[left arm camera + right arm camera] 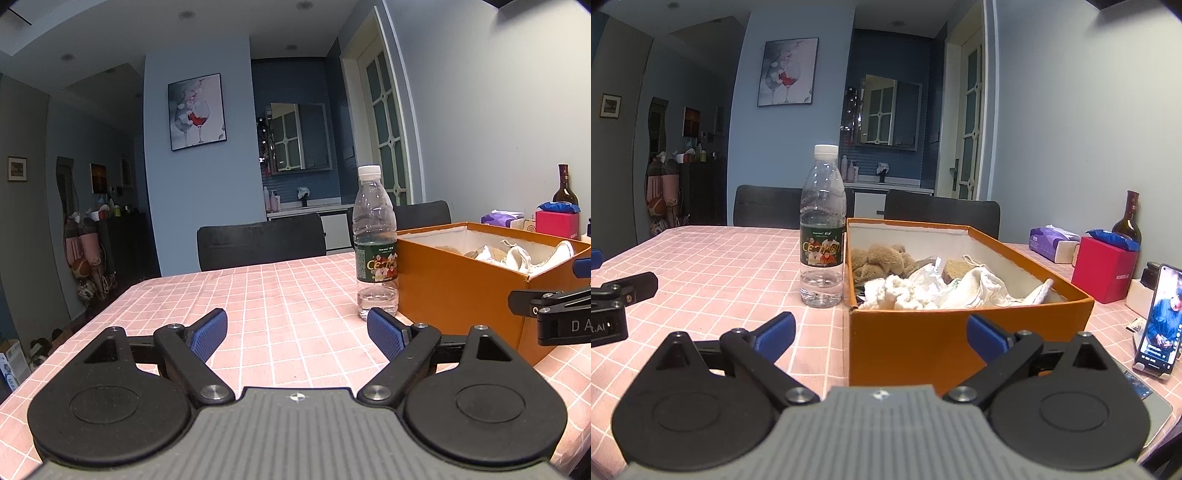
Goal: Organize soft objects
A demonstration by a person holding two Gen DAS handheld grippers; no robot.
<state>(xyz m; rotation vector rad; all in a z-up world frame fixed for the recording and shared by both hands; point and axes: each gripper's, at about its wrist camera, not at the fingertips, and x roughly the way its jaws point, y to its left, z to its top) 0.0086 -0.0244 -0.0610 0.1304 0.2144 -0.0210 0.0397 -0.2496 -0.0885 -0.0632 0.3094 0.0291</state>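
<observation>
An orange cardboard box stands on the pink checked tablecloth and holds soft things: a brown plush toy, a fluffy white cloth, a cream cloth bag and a brown sponge. The box also shows in the left wrist view, to the right. My right gripper is open and empty, low before the box's near wall. My left gripper is open and empty over bare tablecloth, left of the box.
A clear water bottle stands against the box's left side, also in the left wrist view. Right of the box are a red box, a purple tissue pack, a dark bottle and a propped phone. Black chairs stand behind.
</observation>
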